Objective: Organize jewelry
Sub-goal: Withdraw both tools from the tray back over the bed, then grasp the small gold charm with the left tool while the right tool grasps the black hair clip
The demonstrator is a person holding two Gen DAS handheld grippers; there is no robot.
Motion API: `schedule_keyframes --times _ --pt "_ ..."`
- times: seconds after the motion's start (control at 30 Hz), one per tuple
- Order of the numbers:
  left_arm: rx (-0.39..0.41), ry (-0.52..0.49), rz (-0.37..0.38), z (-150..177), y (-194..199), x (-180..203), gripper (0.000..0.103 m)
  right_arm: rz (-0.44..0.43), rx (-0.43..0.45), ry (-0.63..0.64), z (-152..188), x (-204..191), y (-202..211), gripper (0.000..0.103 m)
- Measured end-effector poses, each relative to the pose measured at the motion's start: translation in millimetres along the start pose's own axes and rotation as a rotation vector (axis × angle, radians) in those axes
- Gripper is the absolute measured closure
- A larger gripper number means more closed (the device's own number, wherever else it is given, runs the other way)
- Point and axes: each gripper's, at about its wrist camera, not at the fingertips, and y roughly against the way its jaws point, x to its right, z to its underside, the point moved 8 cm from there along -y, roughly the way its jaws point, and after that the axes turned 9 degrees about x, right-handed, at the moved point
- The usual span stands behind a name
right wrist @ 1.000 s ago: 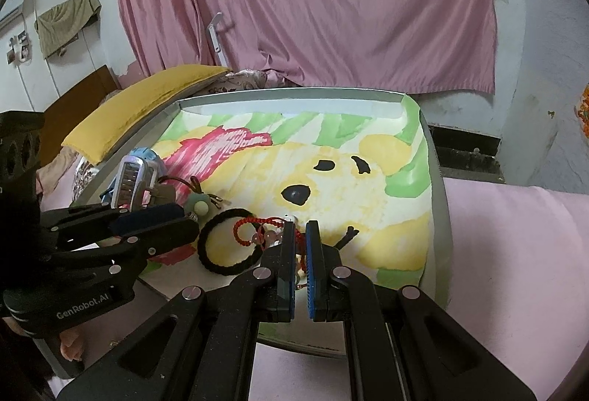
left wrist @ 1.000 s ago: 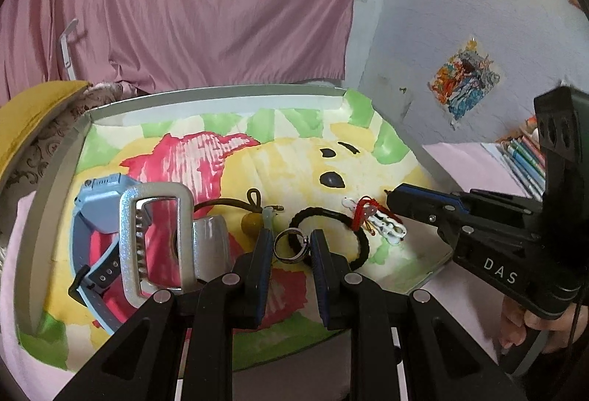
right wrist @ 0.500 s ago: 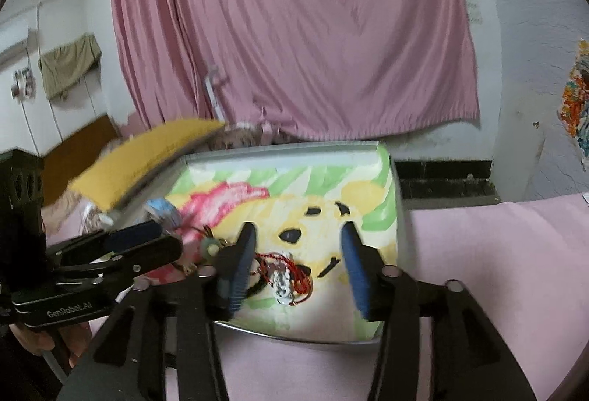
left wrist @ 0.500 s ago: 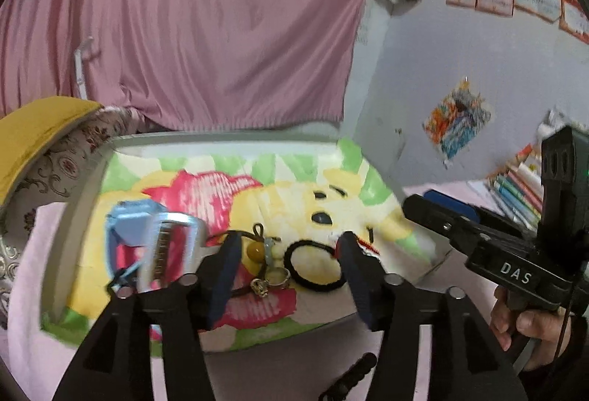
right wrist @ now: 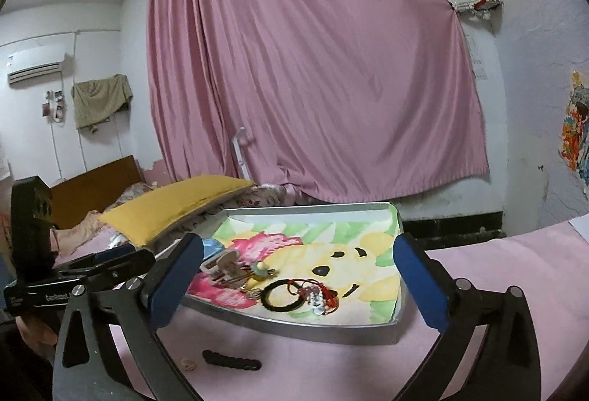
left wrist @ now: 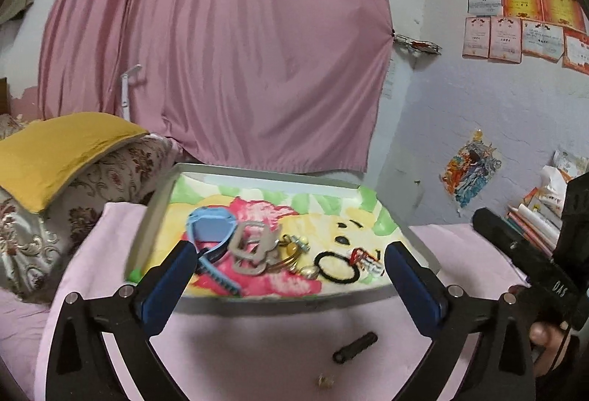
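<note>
A metal tray (left wrist: 154,213) with a cartoon bear lining sits on the pink cloth; it also shows in the right wrist view (right wrist: 399,294). In it lie a blue watch (left wrist: 211,230), a silver bracelet (left wrist: 254,250), a ring (left wrist: 308,271), a black hair tie (left wrist: 337,266) and a red-and-white charm (left wrist: 366,259). My left gripper (left wrist: 287,287) is wide open and empty, pulled back in front of the tray. My right gripper (right wrist: 298,283) is wide open and empty, also back from the tray.
A black clip (left wrist: 355,346) and a small gold piece (left wrist: 325,380) lie on the pink cloth in front of the tray. A yellow pillow (left wrist: 62,151) lies to the left. Books (left wrist: 533,220) stand at the right. A pink curtain hangs behind.
Both grippers opened wide, letting go of the ring and the red charm, and drew back and up from the tray. The jewelry now lies in the tray.
</note>
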Motion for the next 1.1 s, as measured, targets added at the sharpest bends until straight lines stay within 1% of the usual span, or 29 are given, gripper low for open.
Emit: schedule_keyframes --times 0.13,0.23,0.33,0.4,0.53,0.57,0.6,0.63,0.7,0.73,0.8,0.83,0.87,0.9,0.93,0.97,1.0,1.03,1.1 --pt "0.0 -0.028 -0.017 9 16 -2 0.001 -0.026 -0.028 0.046 7 -5 9 0.002" --pt "-0.01 -0.041 -0.012 16 26 -3 0.001 -0.051 -0.076 0.089 17 -8 13 0.002" --pt "-0.034 -0.049 0.008 24 33 -2 0.001 -0.093 -0.155 0.121 29 -13 14 0.002" --pt "-0.061 -0.056 0.021 33 35 0 0.001 -0.127 -0.223 0.136 41 -15 11 0.002" --pt "-0.122 -0.052 0.043 47 34 -1 0.001 -0.152 -0.356 0.154 68 -15 1 0.002" --pt "-0.144 -0.046 0.049 52 32 -2 0.001 -0.151 -0.389 0.161 75 -14 -2 0.004" --pt "-0.153 -0.043 0.053 54 31 -2 0.002 -0.154 -0.413 0.163 80 -14 -4 0.009" --pt "-0.172 -0.037 0.06 58 30 -3 0.003 -0.164 -0.433 0.166 83 -15 -6 0.012" --pt "-0.207 -0.041 0.074 66 28 -1 0.014 -0.169 -0.471 0.192 91 -17 -9 0.022" --pt "-0.227 -0.047 0.083 70 26 0 0.017 -0.168 -0.49 0.209 95 -19 -11 0.025" --pt "-0.264 -0.061 0.103 77 23 5 0.026 -0.176 -0.534 0.237 102 -24 -15 0.041" --pt "-0.279 -0.068 0.112 80 22 7 0.028 -0.192 -0.555 0.244 106 -27 -17 0.045" --pt "-0.294 -0.075 0.122 84 21 10 0.033 -0.207 -0.571 0.253 110 -30 -18 0.05" --pt "-0.308 -0.082 0.133 88 19 12 0.038 -0.217 -0.587 0.275 113 -33 -20 0.051" --pt "-0.323 -0.088 0.144 91 18 14 0.041 -0.222 -0.595 0.291 115 -35 -20 0.053" --pt "-0.336 -0.094 0.151 93 16 17 0.048 -0.228 -0.605 0.309 118 -37 -22 0.057" --pt "-0.347 -0.101 0.156 95 15 19 0.05 -0.238 -0.618 0.329 121 -39 -23 0.059" --pt "-0.355 -0.107 0.161 96 13 21 0.053 -0.244 -0.629 0.338 122 -41 -25 0.059" --pt "-0.364 -0.114 0.168 98 12 24 0.055 -0.263 -0.647 0.35 124 -44 -28 0.059"
